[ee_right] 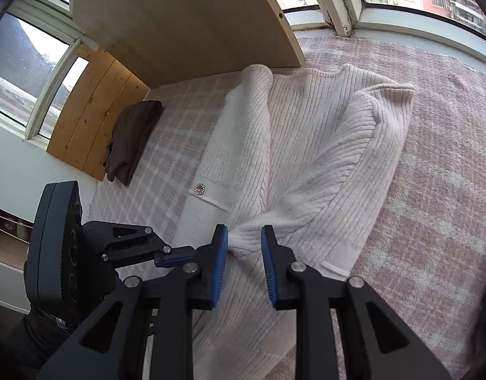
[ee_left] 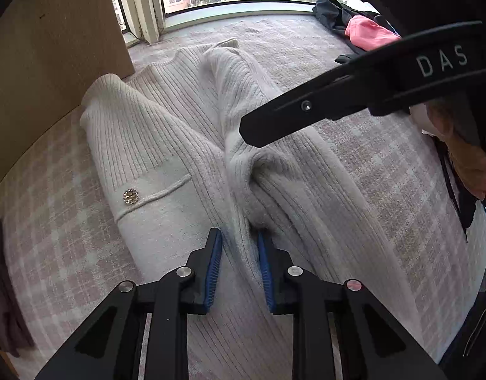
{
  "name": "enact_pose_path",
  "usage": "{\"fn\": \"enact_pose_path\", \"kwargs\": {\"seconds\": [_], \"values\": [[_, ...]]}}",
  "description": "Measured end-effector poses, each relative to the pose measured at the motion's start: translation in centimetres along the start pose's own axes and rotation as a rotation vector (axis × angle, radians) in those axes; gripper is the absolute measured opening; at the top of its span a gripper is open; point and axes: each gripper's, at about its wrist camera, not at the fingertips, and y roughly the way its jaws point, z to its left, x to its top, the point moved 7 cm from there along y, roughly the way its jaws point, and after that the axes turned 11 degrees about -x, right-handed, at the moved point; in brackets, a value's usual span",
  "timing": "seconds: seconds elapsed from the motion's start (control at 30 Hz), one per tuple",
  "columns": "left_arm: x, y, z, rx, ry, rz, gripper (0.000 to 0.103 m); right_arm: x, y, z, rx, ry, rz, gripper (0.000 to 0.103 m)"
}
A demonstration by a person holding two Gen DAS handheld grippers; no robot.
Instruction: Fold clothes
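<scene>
Cardigan point(ee_right: 306, 145) on plaid blanket point(ee_right: 433, 190), brown garment point(ee_right: 129, 139) nearby

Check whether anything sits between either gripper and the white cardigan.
Nothing visible does. The left gripper and right gripper both hang right over the cardigan, with only its own knit between their fingers. The brown garment lies off to the side by the wooden board, and the pink one lies far off near the window.

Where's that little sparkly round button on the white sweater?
The sparkly button sits on the cream ribbed sweater, at the end of a pocket trim line on its left folded panel. In the right wrist view it lies left of centre, towards the folded brown garment.
</scene>
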Motion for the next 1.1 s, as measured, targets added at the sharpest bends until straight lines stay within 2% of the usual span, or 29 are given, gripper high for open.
{"fn": "enact_pose_path", "kwargs": {"seconds": [0.13,0.23,0.33,0.4,0.5,0.57,0.6,0.63,0.67,0.73,0.83,0.93,1.03,1.1], "values": [[-0.3,-1.3,0.7,-0.060,-0.095,-0.087,0.006,0.1,-0.2,-0.5,-0.008,0.017,-0.014,0.022],[-0.9,-3.6,1.4,-0.091,-0.174,-0.187,0.006,-0.4,0.1,-0.2,0.000,-0.004,0.007,0.023],[-1.6,-4.7,1.8,-0.098,-0.194,-0.222,0.006,-1.0,1.3,0.5,-0.006,-0.053,0.053,0.023],[-0.9,-3.9,2.2,-0.098,-0.184,-0.213,0.006,-0.9,2.1,0.4,-0.021,-0.055,0.068,0.023],[-0.9,-1.8,2.3,-0.086,-0.175,-0.154,0.008,-0.6,2.5,0.0,-0.051,-0.053,0.079,0.022],[-0.9,-1.0,2.2,-0.085,-0.175,-0.137,0.012,-0.3,1.0,-0.4,-0.105,-0.067,0.037,0.023],[-1.0,-1.2,2.1,-0.096,-0.181,-0.146,0.018,-0.1,0.3,-0.5,-0.132,-0.077,0.014,0.023],[-1.0,-1.5,2.0,-0.110,-0.188,-0.151,0.023,-0.3,-0.1,-0.1,-0.120,-0.096,0.016,0.023],[-1.0,-1.8,1.9,-0.120,-0.195,-0.159,0.024,-0.7,-0.3,0.6,-0.094,-0.123,0.031,0.024],[-1.1,-2.2,1.8,-0.132,-0.205,-0.173,0.024,-1.9,-0.3,2.1,-0.097,-0.208,0.039,0.024],[-1.7,-2.6,1.3,-0.124,-0.194,-0.156,0.024,-3.3,0.8,4.0,-0.198,-0.356,0.024,0.033],[-2.7,-3.4,0.6,-0.131,-0.182,-0.159,0.024,-3.1,1.4,5.1,-0.232,-0.430,0.010,0.033],[-4.0,-4.3,-0.2,-0.181,-0.191,-0.176,0.024,-2.7,2.1,5.8,-0.285,-0.514,-0.004,0.035],[-4.3,-4.2,-0.8,-0.202,-0.185,-0.187,0.025,-2.4,2.8,5.1,-0.287,-0.498,0.031,0.031]]}}
